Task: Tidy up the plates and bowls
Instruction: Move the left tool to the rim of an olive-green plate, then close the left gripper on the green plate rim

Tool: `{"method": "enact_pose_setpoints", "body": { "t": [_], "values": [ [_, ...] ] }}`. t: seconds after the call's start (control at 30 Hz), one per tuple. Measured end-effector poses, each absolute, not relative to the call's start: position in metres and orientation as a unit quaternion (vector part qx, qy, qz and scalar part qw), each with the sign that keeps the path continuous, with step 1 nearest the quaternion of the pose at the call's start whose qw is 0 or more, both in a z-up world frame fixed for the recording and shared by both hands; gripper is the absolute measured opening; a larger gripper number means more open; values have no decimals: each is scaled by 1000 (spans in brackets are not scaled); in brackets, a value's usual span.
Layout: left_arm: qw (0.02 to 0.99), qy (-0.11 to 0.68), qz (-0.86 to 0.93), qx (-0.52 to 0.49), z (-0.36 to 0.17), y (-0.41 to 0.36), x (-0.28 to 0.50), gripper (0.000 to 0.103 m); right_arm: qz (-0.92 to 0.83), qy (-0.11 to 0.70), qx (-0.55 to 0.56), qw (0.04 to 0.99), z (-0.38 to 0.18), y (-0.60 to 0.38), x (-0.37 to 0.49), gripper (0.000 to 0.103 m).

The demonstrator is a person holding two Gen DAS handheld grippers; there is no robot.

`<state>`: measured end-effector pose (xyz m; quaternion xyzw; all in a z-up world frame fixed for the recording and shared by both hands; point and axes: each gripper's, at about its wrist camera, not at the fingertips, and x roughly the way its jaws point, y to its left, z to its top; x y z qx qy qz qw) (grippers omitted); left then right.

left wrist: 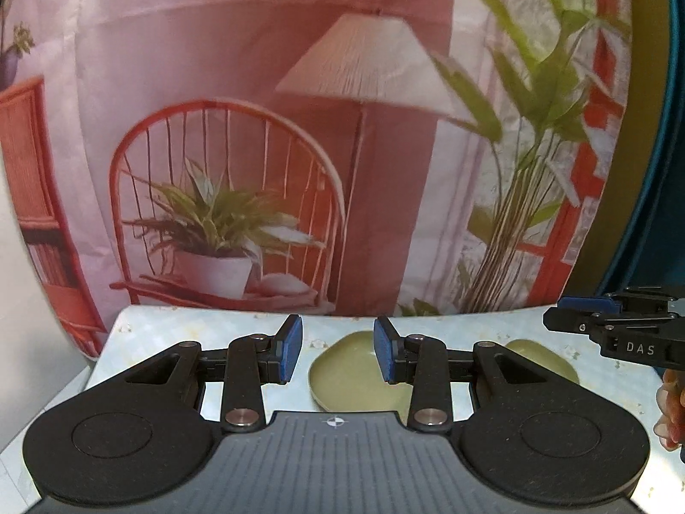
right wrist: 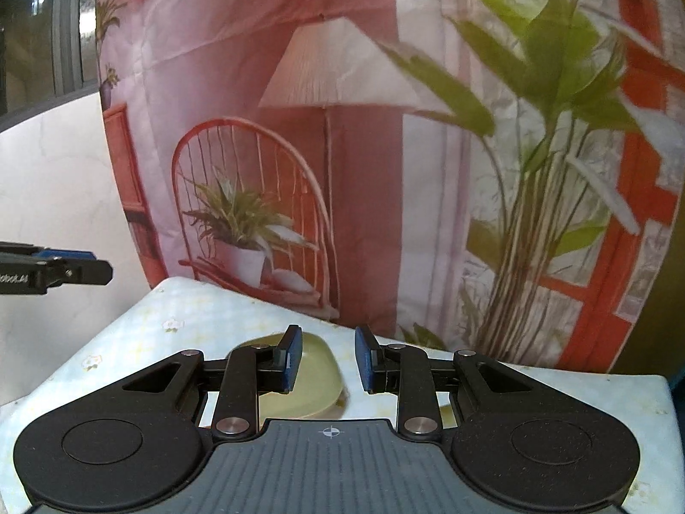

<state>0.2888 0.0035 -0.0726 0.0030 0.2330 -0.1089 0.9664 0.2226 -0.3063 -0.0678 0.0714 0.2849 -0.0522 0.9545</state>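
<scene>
**Two open grippers above a table with green plates**

In the left wrist view, the left gripper is seen with its blue pads spread apart, and nothing is held between them. Beyond the gap, an olive-green plate with rounded corners lies flat on the table, which is covered with a pale blue cloth printed with small flowers. A second green plate is seen further to the right on the same cloth, partly hidden behind the right finger linkage. The two plates are near each other; whether they touch cannot be told. At the right edge, the right gripper is seen from the side, above the table; its state cannot be told from this view. Behind the table, a printed backdrop with a chair, a lamp and plants is hung.

In the right wrist view, the right gripper is also seen with its pads spread and empty. One green plate lies on the table just beyond the left finger, partly covered by it. At the left edge, the left gripper is seen from the side.
</scene>
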Motion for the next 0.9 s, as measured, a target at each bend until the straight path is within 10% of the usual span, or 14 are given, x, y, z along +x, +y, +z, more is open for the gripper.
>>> {"method": "enact_pose_setpoints", "body": {
  "t": [0.9],
  "values": [
    [916, 388, -101, -27, -214, -3, 412, 38, -35, 390, 136, 910, -225, -329, 330, 26]
  ]
}}
